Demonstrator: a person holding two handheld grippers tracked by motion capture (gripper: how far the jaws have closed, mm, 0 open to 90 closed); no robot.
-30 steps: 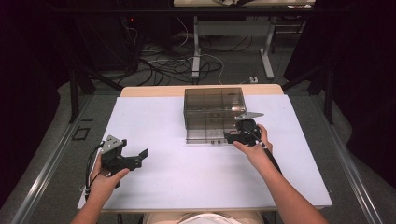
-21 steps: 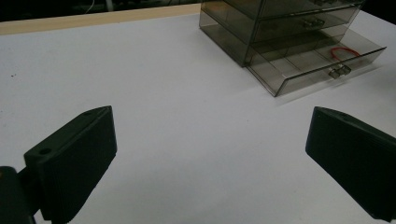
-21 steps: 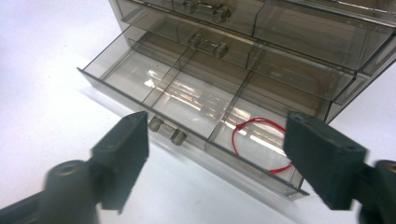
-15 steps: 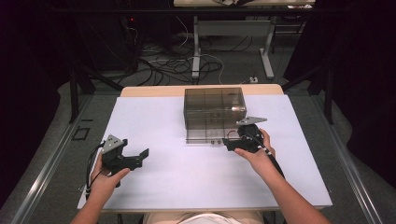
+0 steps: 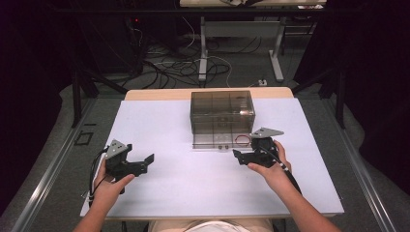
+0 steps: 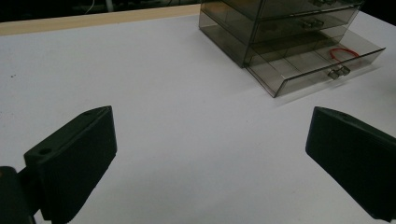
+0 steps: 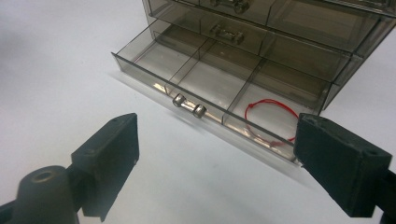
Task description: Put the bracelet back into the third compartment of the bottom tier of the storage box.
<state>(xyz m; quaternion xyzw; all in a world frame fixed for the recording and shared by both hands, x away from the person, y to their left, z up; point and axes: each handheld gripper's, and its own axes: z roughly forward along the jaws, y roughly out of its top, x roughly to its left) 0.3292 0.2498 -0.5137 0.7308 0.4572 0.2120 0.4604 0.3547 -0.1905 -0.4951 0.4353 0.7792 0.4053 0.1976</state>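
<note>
The bottom drawer (image 7: 219,88) of the little smoky box of drawers (image 5: 222,112) is pulled out on the white worktop (image 5: 183,188). A red band (image 7: 271,112) lies in its end part, at about 1 o'clock from the right hand-held gripper (image 7: 217,154). That gripper's jaws have just been opening and hold nothing. The left hand-held gripper (image 6: 210,158) is wide apart too, empty. I think the drawer gets shut next: push gently on the two knobs (image 7: 189,105), straight in. The drawer's long side runs across the box front; it points at the person.

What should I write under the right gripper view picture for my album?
Open right gripper facing a smoky plastic drawer box, its bottom drawer pulled out, a red band inside.
</note>
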